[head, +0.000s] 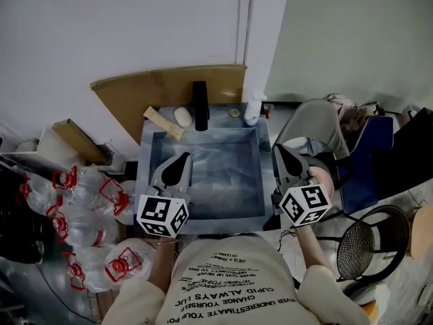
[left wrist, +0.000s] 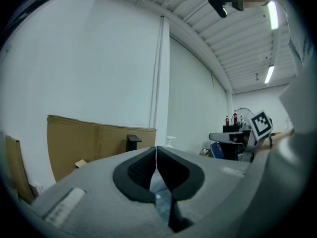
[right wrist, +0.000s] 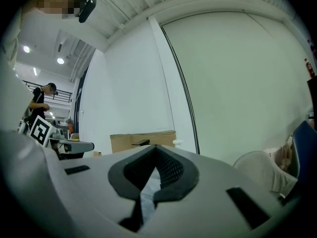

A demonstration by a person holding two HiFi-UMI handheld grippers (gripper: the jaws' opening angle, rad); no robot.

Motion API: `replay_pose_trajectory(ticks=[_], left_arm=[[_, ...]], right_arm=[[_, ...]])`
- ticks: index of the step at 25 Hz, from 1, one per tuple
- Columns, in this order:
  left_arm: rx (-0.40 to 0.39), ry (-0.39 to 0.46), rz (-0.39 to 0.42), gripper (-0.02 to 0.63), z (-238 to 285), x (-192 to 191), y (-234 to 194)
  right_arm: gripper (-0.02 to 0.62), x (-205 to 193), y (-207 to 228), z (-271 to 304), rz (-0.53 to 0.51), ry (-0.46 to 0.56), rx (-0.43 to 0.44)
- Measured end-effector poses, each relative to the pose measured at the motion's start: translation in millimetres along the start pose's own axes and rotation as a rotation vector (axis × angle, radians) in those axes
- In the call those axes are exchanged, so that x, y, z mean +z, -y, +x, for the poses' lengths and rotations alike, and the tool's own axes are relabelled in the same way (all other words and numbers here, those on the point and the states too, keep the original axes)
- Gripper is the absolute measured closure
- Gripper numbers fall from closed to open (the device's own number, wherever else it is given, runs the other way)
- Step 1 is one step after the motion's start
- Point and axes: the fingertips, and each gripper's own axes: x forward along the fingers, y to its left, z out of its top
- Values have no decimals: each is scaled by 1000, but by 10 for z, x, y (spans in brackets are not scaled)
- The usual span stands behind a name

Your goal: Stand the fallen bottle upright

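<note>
The left tool [head: 181, 160] and the right tool [head: 279, 152] are hovering pressed together, empty, at the near side of the grey tub [head: 223, 221], while the white bottle [head: 252, 109] is seemingly standing at its far-right corner, so a blind reach is risking toppling it.

Grey-blue basin [head: 223, 164] sits ctr frame, its bed bare w/ a marbled look. Back ledge [head: 216, 119], upper ctr, carries a row, L to R: wood block [head: 163, 122] lying at an angle, white oval thing [head: 183, 116] just beside it, black post [head: 200, 105] upright, small round lid [head: 234, 114], white bottle [head: 252, 108] upright at the R corner. Floor [head: 27, 283], lower L: clear jugs [head: 88, 229] w/ red handles, bunched together. Cardboard [head: 135, 93] stands behind the basin.
</note>
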Motion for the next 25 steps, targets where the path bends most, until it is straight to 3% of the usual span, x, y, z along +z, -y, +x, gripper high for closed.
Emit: replay_pose_trajectory(ticks=[25], left_arm=[[10, -10, 39, 580, -113, -22, -8]], right_arm=[[592, -87, -44, -67, -36, -23, -26]])
